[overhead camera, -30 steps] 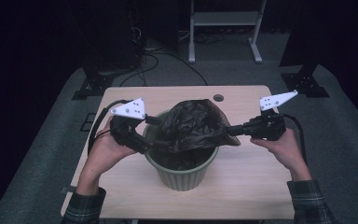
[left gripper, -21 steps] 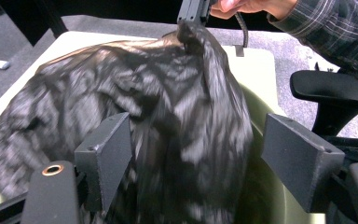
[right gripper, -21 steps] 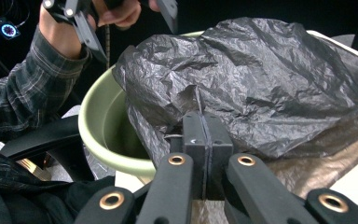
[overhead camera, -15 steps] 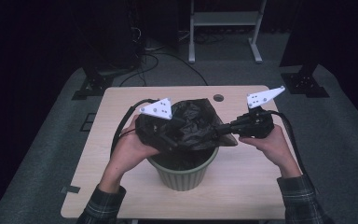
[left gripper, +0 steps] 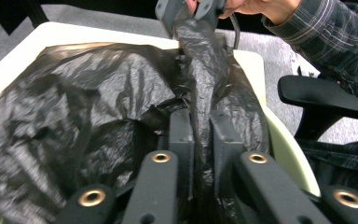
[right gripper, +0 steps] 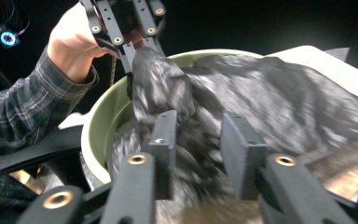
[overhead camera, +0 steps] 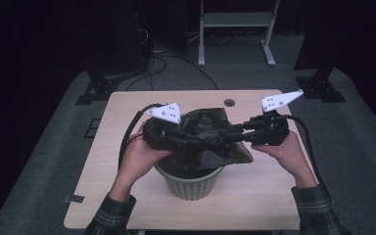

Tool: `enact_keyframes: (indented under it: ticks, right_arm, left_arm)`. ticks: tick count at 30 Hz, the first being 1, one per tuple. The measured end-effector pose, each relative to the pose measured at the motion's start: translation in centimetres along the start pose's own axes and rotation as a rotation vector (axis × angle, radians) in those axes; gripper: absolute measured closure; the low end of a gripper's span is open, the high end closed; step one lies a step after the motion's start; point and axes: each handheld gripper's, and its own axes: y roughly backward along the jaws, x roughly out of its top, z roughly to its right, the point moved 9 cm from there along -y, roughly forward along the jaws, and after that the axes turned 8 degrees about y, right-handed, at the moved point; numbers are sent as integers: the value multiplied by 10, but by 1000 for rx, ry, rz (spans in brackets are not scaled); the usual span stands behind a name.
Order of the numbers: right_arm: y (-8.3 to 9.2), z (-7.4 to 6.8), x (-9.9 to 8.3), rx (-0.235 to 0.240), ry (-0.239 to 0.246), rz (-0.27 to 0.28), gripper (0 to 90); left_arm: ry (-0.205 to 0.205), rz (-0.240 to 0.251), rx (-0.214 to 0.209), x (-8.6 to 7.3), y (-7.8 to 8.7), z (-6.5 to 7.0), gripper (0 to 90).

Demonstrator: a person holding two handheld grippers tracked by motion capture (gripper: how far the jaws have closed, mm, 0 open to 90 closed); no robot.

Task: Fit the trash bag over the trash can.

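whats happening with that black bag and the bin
A person is fitting a black bag into a green bin on the table. The left claw has just closed and pinches a fold of the bag. The right claw has just been opening, with bag between its jaws but not clamped.

Table [overhead camera: 127, 196]: pale wood-grain top, rounded corners, small round grommet [overhead camera: 229, 103] near the far edge. A dark strip of tape [overhead camera: 73, 199] sits at the near left corner. Floor: grey carpet [overhead camera: 34, 161] all round, lit near the table, falling into darkness beyond. Past the far edge, a light metal stand [overhead camera: 235, 29] with a low shelf and two legs. Black stand feet on the carpet off the far left corner [overhead camera: 95, 90] and far right corner [overhead camera: 320, 88]. Loose black cables [overhead camera: 161, 61] trail across the floor behind. Back of room unlit; walls cannot be made out.
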Motion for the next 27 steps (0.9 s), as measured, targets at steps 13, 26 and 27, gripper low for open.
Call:
enact_keyframes:
  ticks: [13,26,27]
  right_arm:
    - [31,-6,-50,-50,-128,19,530]
    - [11,-5,-65,-23,-136,-57,857]
    - [10,-6,-66,-27,-122,-60,897]
  left_arm:
    - [46,55,39,-10,22,-13,811]
    - [53,76,45,-14,33,-14,811]
    - [57,80,48,-15,36,-15,811]
